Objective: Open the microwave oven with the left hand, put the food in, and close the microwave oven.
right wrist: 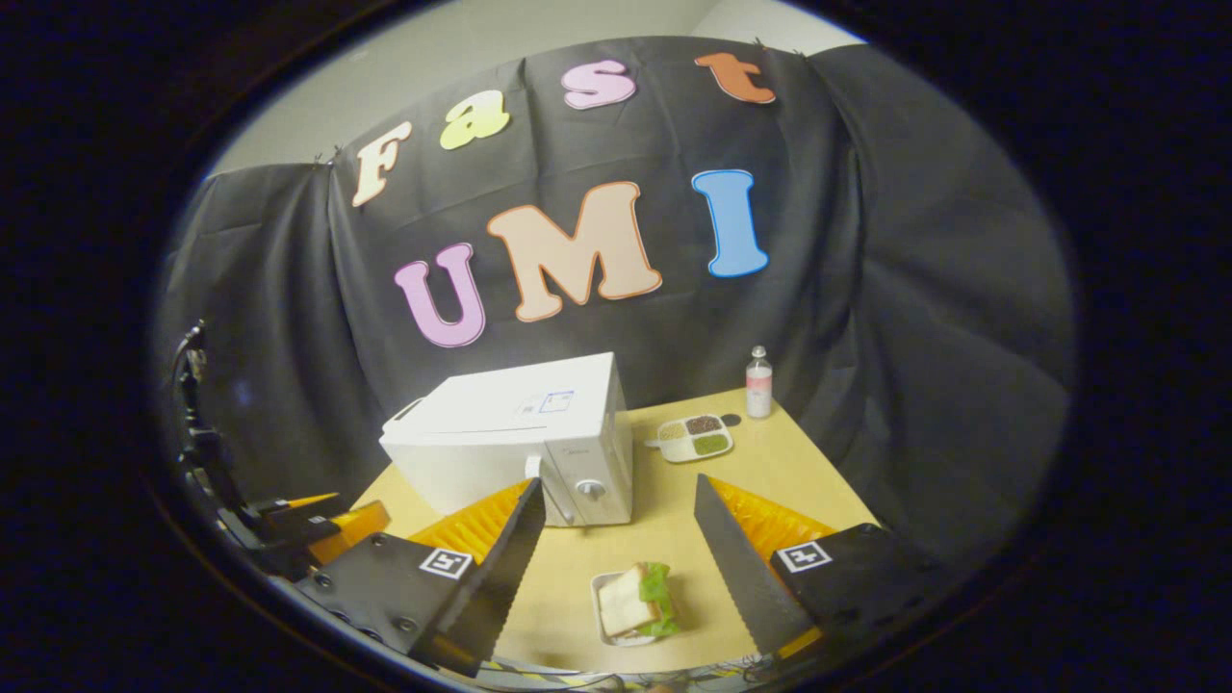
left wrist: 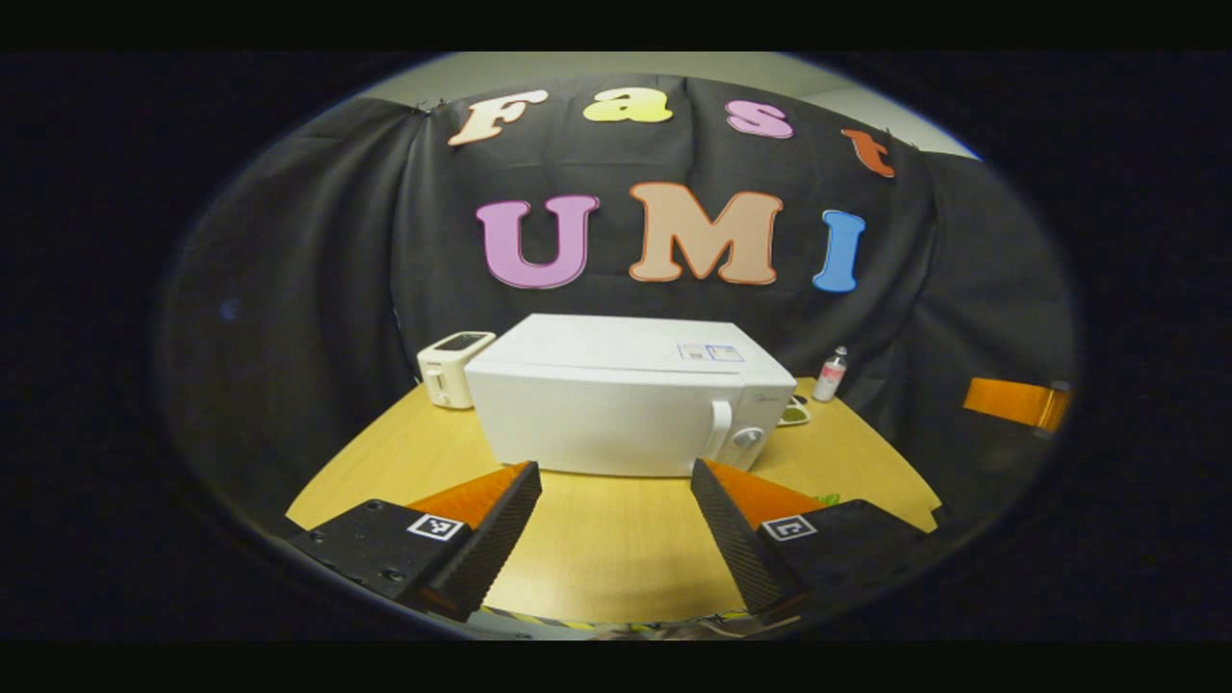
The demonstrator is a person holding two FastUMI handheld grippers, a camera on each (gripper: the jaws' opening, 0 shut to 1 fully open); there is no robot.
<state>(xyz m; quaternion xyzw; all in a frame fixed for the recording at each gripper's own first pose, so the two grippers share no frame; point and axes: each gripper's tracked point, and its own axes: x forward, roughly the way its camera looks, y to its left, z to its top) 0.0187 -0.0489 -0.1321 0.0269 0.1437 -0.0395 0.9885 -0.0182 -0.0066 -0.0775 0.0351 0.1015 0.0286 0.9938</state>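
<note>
A white microwave oven (left wrist: 626,404) stands on the wooden table (left wrist: 597,549) with its door shut; its handle (left wrist: 719,430) and a round knob (left wrist: 747,437) sit at the front right. My left gripper (left wrist: 616,476) hovers open in front of the door, short of it. In the right gripper view the microwave oven (right wrist: 520,443) is farther off to the left. A sandwich with lettuce on a small white plate (right wrist: 633,603) lies on the table between and below the open fingers of my right gripper (right wrist: 616,491).
A small white toaster (left wrist: 450,368) stands left of the microwave. A divided tray of seasonings (right wrist: 695,437) and a small bottle (right wrist: 759,382) sit behind to the right. The other gripper (right wrist: 289,525) shows at the far left of the right gripper view.
</note>
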